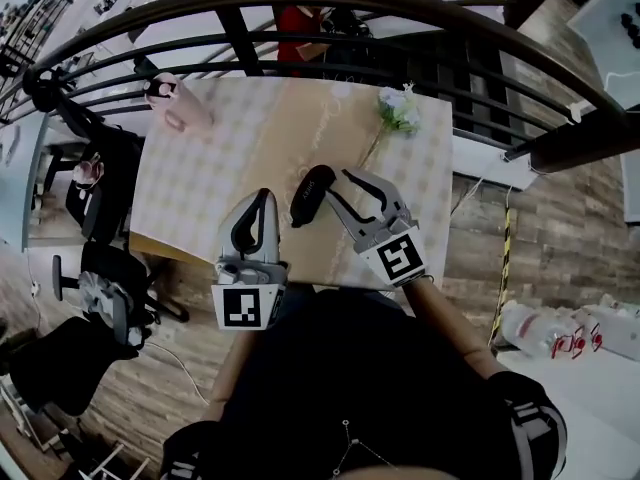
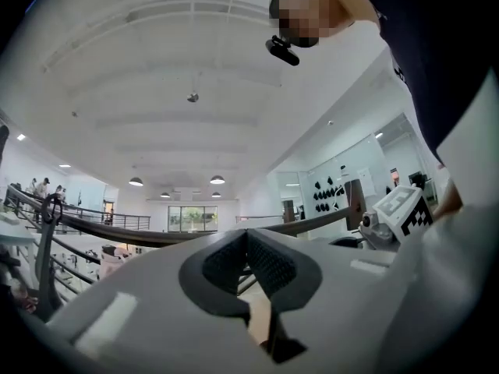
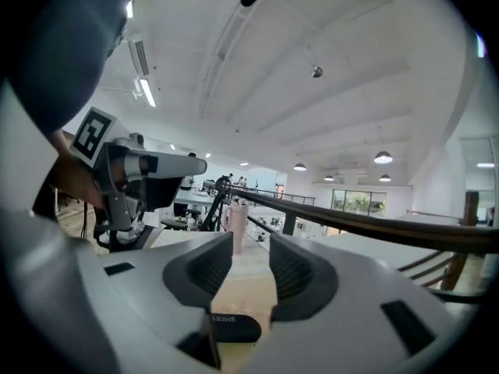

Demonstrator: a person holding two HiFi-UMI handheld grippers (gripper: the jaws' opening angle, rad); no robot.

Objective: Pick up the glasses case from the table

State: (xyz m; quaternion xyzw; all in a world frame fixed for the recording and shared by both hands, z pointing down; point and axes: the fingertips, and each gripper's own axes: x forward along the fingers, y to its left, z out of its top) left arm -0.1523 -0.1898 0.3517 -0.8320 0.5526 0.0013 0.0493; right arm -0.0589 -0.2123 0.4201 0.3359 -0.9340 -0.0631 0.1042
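Black glasses case point(image 1: 312, 195) on the table point(image 1: 200, 188), low in the gap of the right claw point(image 1: 335, 185), jaws apart, not gripped; left claw point(image 1: 260, 200) clenched, empty

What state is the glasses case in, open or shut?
Shut: the glasses case lies on the table as one closed dark oblong, no lid raised, in both the head and right gripper views.
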